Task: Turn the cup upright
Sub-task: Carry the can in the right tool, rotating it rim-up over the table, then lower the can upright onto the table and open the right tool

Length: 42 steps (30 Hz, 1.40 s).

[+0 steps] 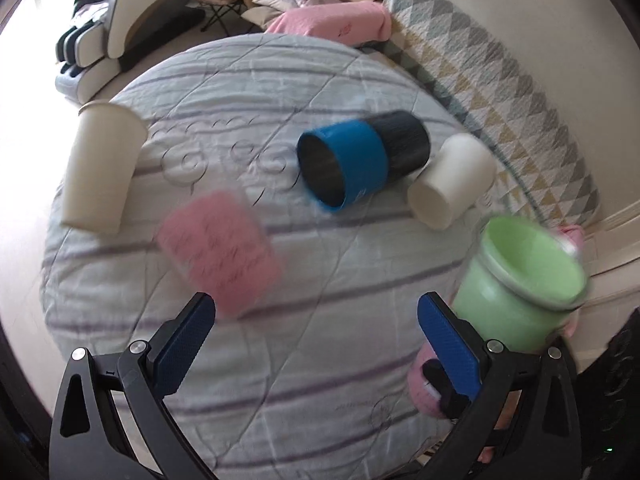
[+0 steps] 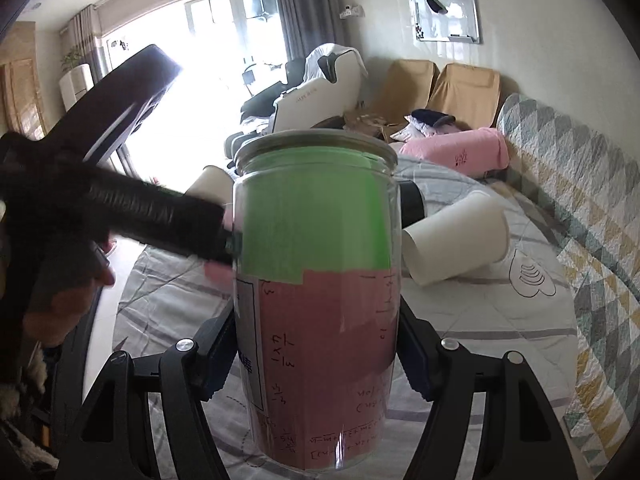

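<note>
My right gripper [image 2: 316, 354] is shut on a clear cup lined with green and pink paper [image 2: 316, 280], held upright with its rim up. The same cup shows in the left wrist view [image 1: 520, 280] at the right, beside my left gripper's right finger. My left gripper [image 1: 316, 316] is open and empty above the bed. Its body crosses the right wrist view [image 2: 120, 204] and touches or nearly touches the cup's left side. A blue and black cup [image 1: 360, 158] and a white cup [image 1: 452, 180] lie on their sides. A pink cup [image 1: 220, 252] lies blurred near my left finger.
A tall white cup [image 1: 102, 168] stands at the bed's left edge. The striped quilt [image 1: 320, 360] covers the bed. A patterned blanket [image 1: 500, 92] runs along the right side. A pink pillow [image 1: 336, 22] lies at the far end. A massage chair [image 2: 316, 92] stands beyond.
</note>
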### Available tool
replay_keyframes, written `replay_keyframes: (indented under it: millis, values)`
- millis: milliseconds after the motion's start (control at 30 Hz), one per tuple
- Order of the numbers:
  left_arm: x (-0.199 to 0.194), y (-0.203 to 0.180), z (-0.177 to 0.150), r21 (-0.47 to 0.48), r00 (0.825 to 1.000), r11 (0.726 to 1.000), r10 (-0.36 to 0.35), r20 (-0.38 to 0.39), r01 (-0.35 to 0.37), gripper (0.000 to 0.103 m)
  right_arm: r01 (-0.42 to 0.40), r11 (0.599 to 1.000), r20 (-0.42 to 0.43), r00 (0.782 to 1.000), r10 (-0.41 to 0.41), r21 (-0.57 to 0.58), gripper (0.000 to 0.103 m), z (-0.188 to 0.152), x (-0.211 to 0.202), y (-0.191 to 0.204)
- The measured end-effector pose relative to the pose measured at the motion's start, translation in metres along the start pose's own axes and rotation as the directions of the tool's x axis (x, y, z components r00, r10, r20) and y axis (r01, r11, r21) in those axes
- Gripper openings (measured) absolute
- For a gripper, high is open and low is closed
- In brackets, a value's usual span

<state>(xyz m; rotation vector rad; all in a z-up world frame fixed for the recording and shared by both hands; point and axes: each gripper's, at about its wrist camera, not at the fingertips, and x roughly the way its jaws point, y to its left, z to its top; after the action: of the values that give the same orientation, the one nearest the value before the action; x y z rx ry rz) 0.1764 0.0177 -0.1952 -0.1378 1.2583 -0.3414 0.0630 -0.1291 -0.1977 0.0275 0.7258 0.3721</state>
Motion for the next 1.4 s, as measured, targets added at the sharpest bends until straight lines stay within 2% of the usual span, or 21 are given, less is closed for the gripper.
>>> replay_keyframes:
  millis: [100, 267, 300, 333, 400, 467, 500, 667, 767, 867, 1000, 1133, 1167, 1233, 1300, 1333, 1400]
  values:
    - [-0.002, -0.004, 0.005, 0.035, 0.999, 0.998, -0.051, 0.018, 0.051, 0.101, 0.000, 1.000, -0.011, 1.000, 0.001, 0.007, 0.071, -0.002, 0.003, -0.006]
    - [0.007, -0.014, -0.001, 0.110, 0.996, 0.990, -0.085, -0.035, 0.089, 0.098, 0.011, 1.000, -0.029, 1.000, -0.012, -0.028, 0.071, -0.005, 0.008, -0.009]
    - [0.007, -0.014, -0.003, 0.117, 0.996, 0.989, -0.089, -0.020, 0.091, 0.079, 0.005, 1.000, -0.032, 0.999, -0.006, -0.027, 0.071, -0.006, 0.009, -0.010]
    - [0.007, -0.014, -0.005, 0.119, 0.997, 0.990, -0.080, -0.012, 0.081, 0.053, 0.003, 1.000, -0.030, 1.000, -0.004, -0.025, 0.071, -0.006, 0.008, -0.010]
    - [0.015, -0.014, -0.007, 0.121, 0.997, 0.991, -0.056, -0.056, 0.063, 0.046, 0.001, 1.000, -0.025, 1.000, -0.001, -0.023, 0.071, -0.006, 0.004, -0.007]
    - [0.019, -0.015, -0.009, 0.132, 0.994, 0.987, -0.085, -0.074, 0.095, 0.026, -0.004, 0.999, -0.015, 1.000, 0.004, -0.032, 0.071, -0.005, 0.001, -0.005]
    - [0.020, -0.017, -0.010, 0.143, 0.992, 0.984, -0.099, -0.081, 0.110, 0.011, -0.010, 0.999, -0.013, 1.000, 0.009, -0.037, 0.071, -0.005, 0.001, -0.004]
    - [0.012, -0.035, -0.007, 0.252, 0.986, 0.953, -0.152, -0.071, 0.165, 0.000, -0.047, 0.997, -0.028, 0.999, 0.045, -0.057, 0.071, -0.005, 0.007, -0.002]
    - [0.003, -0.049, -0.006, 0.336, 0.983, 0.924, -0.176, -0.055, 0.185, 0.000, -0.049, 0.998, -0.028, 0.998, 0.048, -0.049, 0.071, -0.004, 0.010, -0.006]
    - [-0.001, -0.055, -0.006, 0.367, 0.984, 0.913, -0.171, -0.057, 0.180, 0.000, -0.039, 0.998, -0.032, 0.999, 0.037, -0.056, 0.071, -0.003, 0.014, -0.008]
    - [0.010, -0.053, -0.005, 0.353, 0.991, 0.927, -0.112, -0.074, 0.131, 0.000, -0.041, 0.997, -0.046, 0.998, 0.038, -0.069, 0.071, -0.001, 0.021, -0.007]
    - [0.020, -0.045, -0.008, 0.323, 0.993, 0.942, -0.065, -0.098, 0.093, 0.005, -0.021, 0.997, -0.072, 0.997, 0.016, -0.075, 0.071, -0.001, 0.022, -0.007]
    - [0.020, -0.043, -0.008, 0.317, 0.994, 0.944, -0.059, -0.097, 0.087, 0.008, -0.017, 0.997, -0.078, 0.997, 0.011, -0.076, 0.071, 0.000, 0.022, -0.007]
    - [0.019, -0.040, -0.007, 0.298, 0.995, 0.952, -0.044, -0.091, 0.069, 0.035, 0.005, 0.996, -0.102, 0.995, -0.014, -0.084, 0.071, 0.002, 0.024, -0.007]
    - [0.017, -0.035, -0.005, 0.273, 0.997, 0.961, -0.030, -0.077, 0.050, 0.050, 0.021, 0.995, -0.134, 0.990, -0.034, -0.098, 0.071, 0.005, 0.028, -0.007]
    - [0.015, -0.031, -0.004, 0.255, 0.997, 0.966, -0.030, -0.072, 0.048, 0.057, 0.029, 0.995, -0.152, 0.987, -0.043, -0.095, 0.071, 0.008, 0.029, -0.009]
    - [0.012, -0.028, -0.003, 0.237, 0.997, 0.970, -0.040, -0.064, 0.054, 0.063, 0.027, 0.996, -0.171, 0.984, -0.041, -0.080, 0.071, 0.013, 0.029, -0.013]
